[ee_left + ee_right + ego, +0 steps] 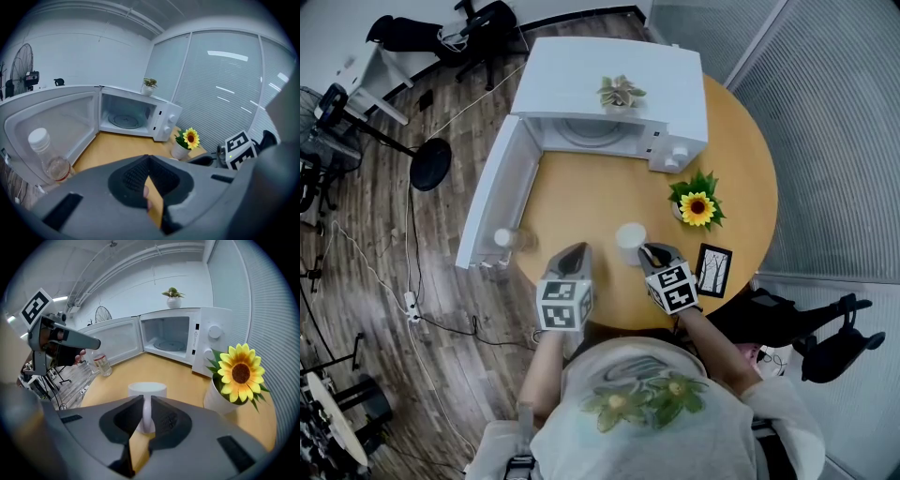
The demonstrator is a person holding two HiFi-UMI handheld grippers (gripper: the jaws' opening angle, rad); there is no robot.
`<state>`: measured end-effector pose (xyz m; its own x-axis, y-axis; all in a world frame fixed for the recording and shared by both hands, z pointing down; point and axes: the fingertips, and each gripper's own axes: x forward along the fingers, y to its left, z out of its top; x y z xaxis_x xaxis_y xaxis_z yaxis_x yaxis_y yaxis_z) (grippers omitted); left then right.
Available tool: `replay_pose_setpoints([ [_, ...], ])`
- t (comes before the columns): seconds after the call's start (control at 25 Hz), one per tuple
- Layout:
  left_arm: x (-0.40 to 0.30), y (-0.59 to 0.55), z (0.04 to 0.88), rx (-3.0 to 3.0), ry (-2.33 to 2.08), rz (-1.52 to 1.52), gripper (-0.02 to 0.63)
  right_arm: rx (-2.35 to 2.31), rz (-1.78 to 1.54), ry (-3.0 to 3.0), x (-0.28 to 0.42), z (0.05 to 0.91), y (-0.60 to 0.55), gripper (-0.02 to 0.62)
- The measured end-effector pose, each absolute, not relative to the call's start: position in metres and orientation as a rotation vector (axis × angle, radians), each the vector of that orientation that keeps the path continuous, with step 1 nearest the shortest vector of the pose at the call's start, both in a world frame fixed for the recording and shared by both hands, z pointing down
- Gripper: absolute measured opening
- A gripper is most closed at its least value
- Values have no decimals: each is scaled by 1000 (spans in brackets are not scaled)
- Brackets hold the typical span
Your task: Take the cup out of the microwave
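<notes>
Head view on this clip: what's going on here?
A person at a round wooden table works two handheld grippers. The right gripper is shut on the handle of the white cup, which is out of the microwave and low at the table's near side; whether it rests on the table isn't clear. The microwave's door is open and its turntable is bare. The left gripper is shut and empty, to the left of the cup.

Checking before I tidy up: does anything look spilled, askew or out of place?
Nothing spilled. The microwave door hangs wide open past the table edge, and a clear bottle stands right at that edge beside it.
</notes>
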<state>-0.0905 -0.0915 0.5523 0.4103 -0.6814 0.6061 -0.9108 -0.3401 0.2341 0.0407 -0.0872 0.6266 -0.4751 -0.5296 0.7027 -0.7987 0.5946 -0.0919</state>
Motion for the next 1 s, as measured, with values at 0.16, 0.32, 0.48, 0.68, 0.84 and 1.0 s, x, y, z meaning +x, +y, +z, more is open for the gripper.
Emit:
replay_pose_setpoints([
  [0.16, -85, -89, 555, 2136, -1328, 564, 3, 1041, 548, -2168, 43, 630, -77, 61],
  [0.32, -79, -87, 554, 2155, -1308, 563, 4, 1041, 547, -2150, 47, 634, -68, 63],
  [0.48, -77, -83, 552, 2161, -1297, 561, 4, 1043, 547, -2135, 48, 637, -60, 63],
  [0.68, -75, -75, 556, 2172, -1279, 572, 3, 1047, 570, -2107, 51, 645, -51, 63],
  [0.84, -72, -70, 555, 2184, -1263, 581, 4, 1062, 569, -2101, 51, 645, -48, 63],
  [1.0, -69, -64, 553, 2200, -1245, 591, 5, 1045, 605, -2055, 54, 655, -32, 64],
])
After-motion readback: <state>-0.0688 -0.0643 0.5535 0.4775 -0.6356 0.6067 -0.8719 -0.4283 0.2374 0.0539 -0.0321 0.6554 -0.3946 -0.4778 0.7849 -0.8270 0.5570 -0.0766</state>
